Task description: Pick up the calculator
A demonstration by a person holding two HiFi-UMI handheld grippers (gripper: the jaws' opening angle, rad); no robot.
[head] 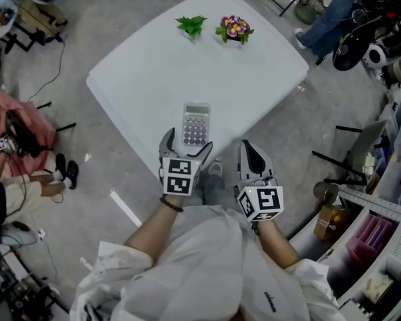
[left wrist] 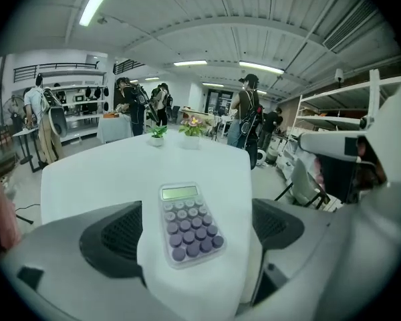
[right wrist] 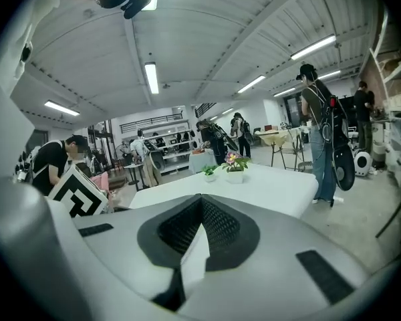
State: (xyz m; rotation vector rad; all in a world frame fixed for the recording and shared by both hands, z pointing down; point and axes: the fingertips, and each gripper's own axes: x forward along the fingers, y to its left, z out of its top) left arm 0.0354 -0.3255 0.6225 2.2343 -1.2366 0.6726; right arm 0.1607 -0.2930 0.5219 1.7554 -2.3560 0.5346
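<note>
Head view shows the white surface (head: 147,65) set corner-on to the person, and the left claw (head: 186,146) sits at its near corner with its marker cube just behind. Its jaws are spread wide, one on each side of the near end of the calculator (head: 195,124). The calculator lies flat close to that corner, with its display end pointing away from the person and its purple keys toward the claw. In the left gripper view the calculator (left wrist: 186,223) rests between the two dark jaw pads. A strip of bare white surface shows on each side of it, so neither pad touches it and nothing is being pinched. It sits roughly midway in the gap, angled slightly, with the display at the far end. Further back on the surface, well apart from the calculator, stand a small green plant (head: 191,25) and, to its right, a pot of pink and yellow flowers (head: 234,29). To the right of the calculator and past the surface's edge, the right claw (head: 249,151) hangs over the floor beside the corner. In the right gripper view its jaws are pressed together at the tips, leaving only a thin wedge between the pads and holding nothing.
</note>
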